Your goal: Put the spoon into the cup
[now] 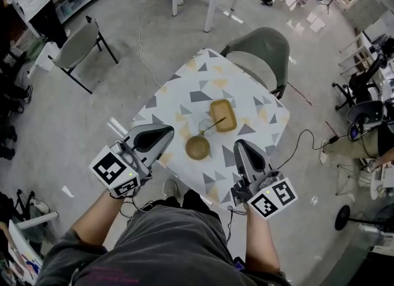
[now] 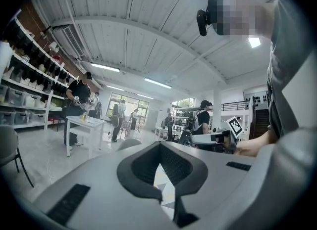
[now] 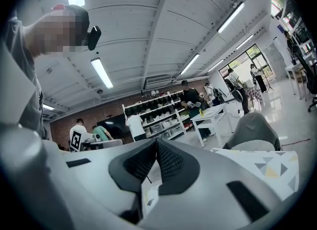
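Observation:
In the head view a clear glass cup [image 1: 204, 125] stands in the middle of the patterned table [image 1: 184, 85]. A thin dark spoon [image 1: 215, 124] leans out of it, handle toward the right over a tan tray [image 1: 224, 114]. My left gripper [image 1: 167, 136] hovers at the table's near left edge, jaws shut and empty, its tips meeting in its own view [image 2: 159, 144]. My right gripper [image 1: 240, 145] is at the near right edge, also shut on nothing, and its tips meet in its own view [image 3: 156, 140]. Both point level across the table, well short of the cup.
A brown bowl [image 1: 197, 148] sits just in front of the cup, between the two grippers. A grey chair [image 1: 261, 48] stands behind the table and another [image 1: 80, 45] off to the left. Several people and white tables [image 2: 86, 122] fill the room.

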A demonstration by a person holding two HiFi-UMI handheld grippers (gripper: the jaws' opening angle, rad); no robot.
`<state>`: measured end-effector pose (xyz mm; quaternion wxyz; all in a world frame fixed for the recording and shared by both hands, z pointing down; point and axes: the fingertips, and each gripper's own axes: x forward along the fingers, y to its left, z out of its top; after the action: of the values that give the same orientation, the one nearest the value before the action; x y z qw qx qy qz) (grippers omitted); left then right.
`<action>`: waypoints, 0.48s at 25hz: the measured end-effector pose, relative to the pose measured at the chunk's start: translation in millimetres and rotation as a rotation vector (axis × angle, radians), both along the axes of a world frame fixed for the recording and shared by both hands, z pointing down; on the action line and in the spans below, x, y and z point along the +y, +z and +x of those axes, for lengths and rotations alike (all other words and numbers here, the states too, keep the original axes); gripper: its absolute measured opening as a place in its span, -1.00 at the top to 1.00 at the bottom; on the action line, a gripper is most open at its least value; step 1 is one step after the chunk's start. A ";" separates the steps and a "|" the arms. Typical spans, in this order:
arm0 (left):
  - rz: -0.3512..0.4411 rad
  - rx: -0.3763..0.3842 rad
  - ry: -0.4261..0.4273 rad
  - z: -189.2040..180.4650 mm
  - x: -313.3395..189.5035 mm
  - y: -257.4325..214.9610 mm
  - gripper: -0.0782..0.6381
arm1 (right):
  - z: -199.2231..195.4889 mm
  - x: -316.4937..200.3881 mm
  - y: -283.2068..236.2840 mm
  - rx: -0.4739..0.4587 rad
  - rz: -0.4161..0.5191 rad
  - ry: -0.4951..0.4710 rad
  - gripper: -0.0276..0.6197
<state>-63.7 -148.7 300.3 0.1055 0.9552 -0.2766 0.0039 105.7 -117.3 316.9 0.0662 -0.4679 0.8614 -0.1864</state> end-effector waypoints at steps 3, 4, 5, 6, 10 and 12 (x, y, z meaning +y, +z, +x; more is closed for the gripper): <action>-0.003 0.002 -0.003 0.2 -0.4 0.7 0.74 | -0.6 -1.9 1.5 0.001 -0.004 -0.005 0.85; -0.004 0.003 -0.004 0.4 -0.7 1.3 0.74 | -0.6 -2.9 2.4 -0.001 -0.007 -0.006 0.85; -0.005 0.003 -0.005 0.6 -1.0 1.9 0.74 | -0.5 -4.0 3.4 -0.005 -0.010 -0.006 0.85; -0.007 0.003 -0.006 1.0 -1.3 2.4 0.74 | -0.1 -5.2 4.5 -0.010 -0.015 -0.005 0.85; -0.011 0.002 -0.008 3.9 -2.7 4.9 0.74 | 3.0 -9.1 9.9 -0.023 -0.029 -0.003 0.85; -0.012 0.001 -0.009 5.7 -3.9 6.0 0.74 | 4.8 -10.8 12.6 -0.023 -0.035 -0.005 0.85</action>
<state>-58.1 -152.6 306.3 0.1113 0.9533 -0.2806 0.0044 110.4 -128.1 329.5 0.0676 -0.4647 0.8583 -0.2068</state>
